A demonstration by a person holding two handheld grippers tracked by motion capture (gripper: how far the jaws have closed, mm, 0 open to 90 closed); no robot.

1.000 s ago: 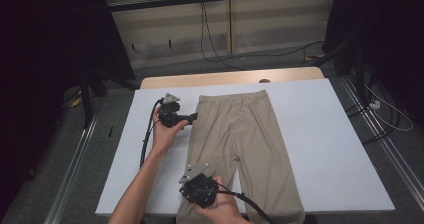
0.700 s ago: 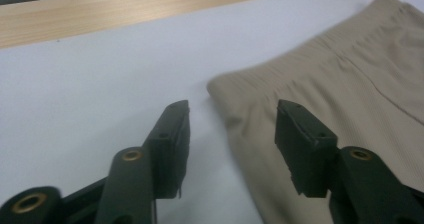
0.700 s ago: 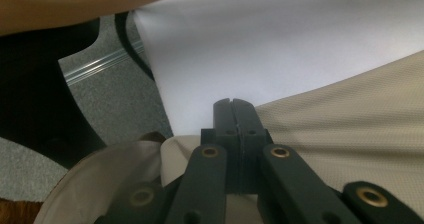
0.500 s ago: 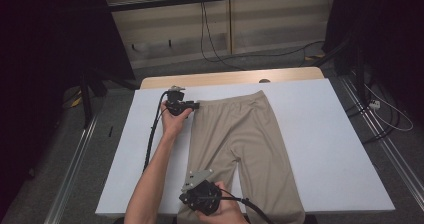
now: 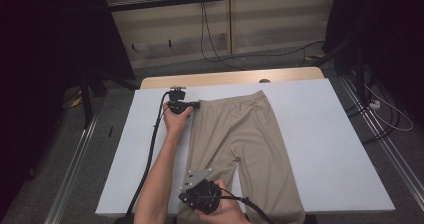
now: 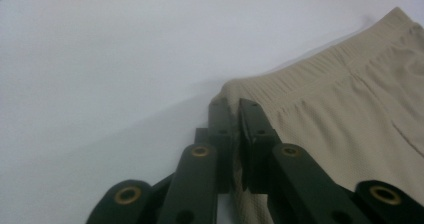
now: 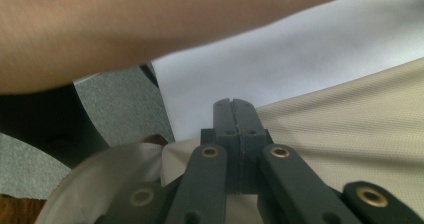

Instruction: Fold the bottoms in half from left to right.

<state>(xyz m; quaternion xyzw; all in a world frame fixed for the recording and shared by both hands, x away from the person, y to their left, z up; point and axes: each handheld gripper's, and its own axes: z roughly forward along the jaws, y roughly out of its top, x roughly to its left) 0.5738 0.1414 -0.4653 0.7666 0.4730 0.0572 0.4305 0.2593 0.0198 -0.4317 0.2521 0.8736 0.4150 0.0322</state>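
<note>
Beige trousers (image 5: 245, 134) lie flat on the white table (image 5: 325, 134), waistband at the far side. My left gripper (image 5: 197, 104) is at the waistband's left corner. In the left gripper view its jaws (image 6: 235, 104) are shut on that corner of the trousers (image 6: 340, 114), with fabric pinched between them. My right gripper (image 5: 184, 198) is at the hem of the left trouser leg by the table's front edge. Its jaws (image 7: 233, 103) are pressed together on the edge of the trousers (image 7: 350, 124).
A wooden strip (image 5: 230, 78) runs along the table's far edge, with cables and dark stands on the floor beyond it. The person's left forearm (image 7: 150, 24) crosses above the right gripper. Bare white table (image 6: 100, 59) lies left of the trousers.
The left gripper has moved away along the trousers' left edge to the waistband corner. The right gripper has shifted slightly toward the front edge.
</note>
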